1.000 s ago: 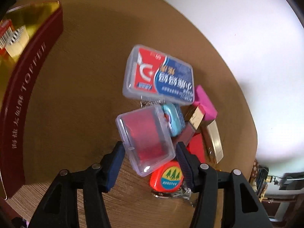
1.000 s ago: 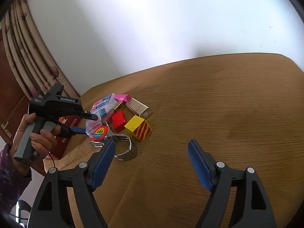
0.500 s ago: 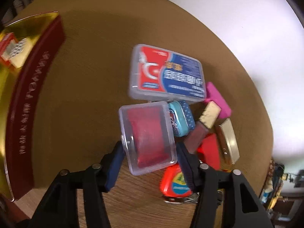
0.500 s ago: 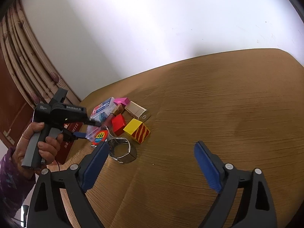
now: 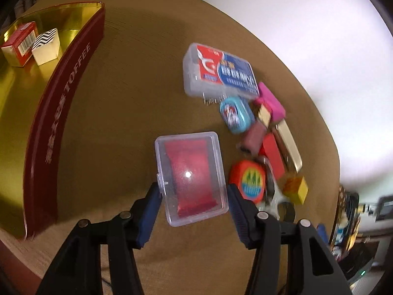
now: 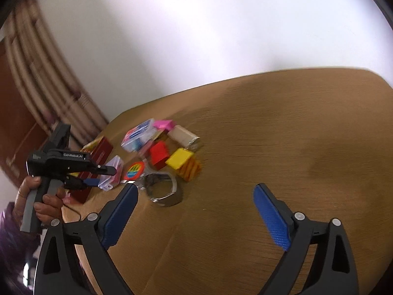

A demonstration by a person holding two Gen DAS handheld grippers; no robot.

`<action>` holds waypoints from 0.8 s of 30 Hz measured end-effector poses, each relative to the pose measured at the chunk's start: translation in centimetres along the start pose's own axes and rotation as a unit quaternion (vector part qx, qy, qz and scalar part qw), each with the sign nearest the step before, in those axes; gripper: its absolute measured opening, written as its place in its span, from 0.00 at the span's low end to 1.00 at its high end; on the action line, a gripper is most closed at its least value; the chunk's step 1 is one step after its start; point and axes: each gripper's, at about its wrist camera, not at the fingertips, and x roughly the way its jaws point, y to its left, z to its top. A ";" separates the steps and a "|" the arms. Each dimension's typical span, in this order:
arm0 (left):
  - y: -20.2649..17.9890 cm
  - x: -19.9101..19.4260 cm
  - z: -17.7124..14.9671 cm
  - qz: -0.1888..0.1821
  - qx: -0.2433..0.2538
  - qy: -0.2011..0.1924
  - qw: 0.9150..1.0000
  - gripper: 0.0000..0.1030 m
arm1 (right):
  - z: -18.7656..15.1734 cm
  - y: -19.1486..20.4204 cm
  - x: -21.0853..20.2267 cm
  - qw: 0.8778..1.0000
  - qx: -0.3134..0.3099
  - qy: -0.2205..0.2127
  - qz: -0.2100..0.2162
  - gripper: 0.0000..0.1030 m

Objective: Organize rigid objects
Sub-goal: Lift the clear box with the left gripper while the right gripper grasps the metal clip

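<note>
Clear case (image 5: 190,173) sat clamped between the left hand-held gripper's (image 5: 194,196) pads, above the desk (image 5: 122,98), likely bound for the tin (image 5: 61,113) on its left; right hand-held gripper (image 6: 194,211) gaped, idle.

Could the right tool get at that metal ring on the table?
Probably yes. The right tool is open and holds nothing, and the metal ring lies just ahead of its left finger, at the pile's near edge, with bare table between.

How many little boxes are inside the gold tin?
2: a red box and a zigzag box, side by side in the gold tin. More may be hidden beyond the picture's edge.
</note>
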 end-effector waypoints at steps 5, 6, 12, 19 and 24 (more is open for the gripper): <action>-0.2 -0.6 -3.3 -0.011 0.031 0.010 0.999 0.54 | 0.9 3.6 1.7 0.994 -0.085 0.049 0.050 0.91; 0.3 -0.8 -2.5 -0.014 0.034 0.011 0.999 0.54 | 1.2 4.2 2.0 0.992 -0.101 0.056 0.058 0.91; 2.2 -3.3 -3.6 -0.030 0.046 0.019 0.998 0.54 | 2.5 8.0 3.4 0.971 -0.187 0.103 0.103 0.82; 4.3 -5.6 -4.0 -0.039 0.053 0.016 0.998 0.54 | 1.4 9.8 9.3 0.944 -0.247 0.208 0.074 0.40; 4.0 -5.0 -3.8 -0.039 0.049 0.014 0.998 0.54 | 0.7 9.9 11.8 0.926 -0.264 0.268 0.032 0.19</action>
